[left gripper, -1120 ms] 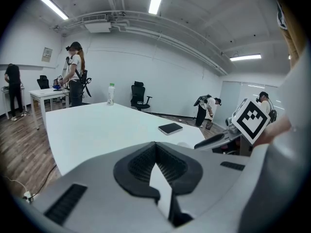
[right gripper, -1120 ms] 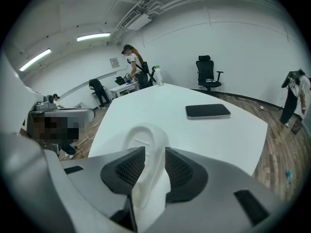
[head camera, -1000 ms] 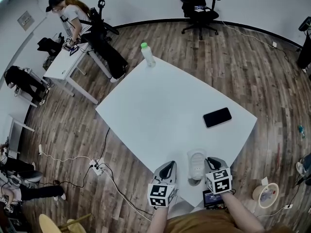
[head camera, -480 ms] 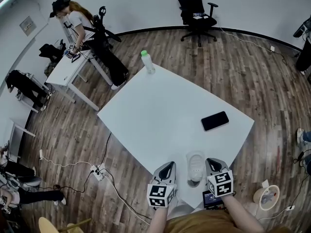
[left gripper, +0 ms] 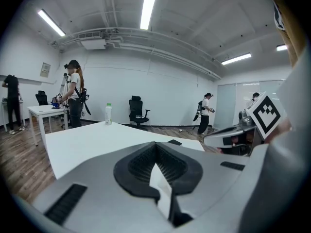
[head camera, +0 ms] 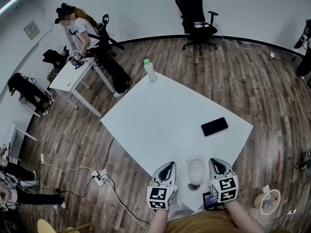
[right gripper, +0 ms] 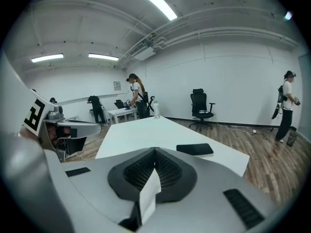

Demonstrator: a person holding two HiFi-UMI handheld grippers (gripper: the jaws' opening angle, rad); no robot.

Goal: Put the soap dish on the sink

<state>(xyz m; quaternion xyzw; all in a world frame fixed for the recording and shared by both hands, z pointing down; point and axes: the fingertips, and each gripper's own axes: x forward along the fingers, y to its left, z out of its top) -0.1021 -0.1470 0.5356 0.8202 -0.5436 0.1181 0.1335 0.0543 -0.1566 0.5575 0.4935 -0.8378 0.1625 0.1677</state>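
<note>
The translucent white plastic soap dish (head camera: pixel 196 169) rests on the white rectangular desk (head camera: pixel 160 115) at the desk's 6 o'clock edge. It lies between the left tool (head camera: pixel 168 165) at its 9 o'clock and the right tool (head camera: pixel 217 164) at its 3 o'clock. Both tools are fully closed with nothing between the pads (each gripper view shows the ribbed pads meeting), so the dish is not gripped. This flanking position reads as staging for a pickup, for which one tool must first open. No sink appears in any view. Only the head view shows the dish. Both gripper views look over it, toward the flat black phone (right gripper: pixel 194 149) at the dish's 1 o'clock and the green-capped clear bottle (left gripper: pixel 108 114) at the desk's 11 o'clock corner.
</note>
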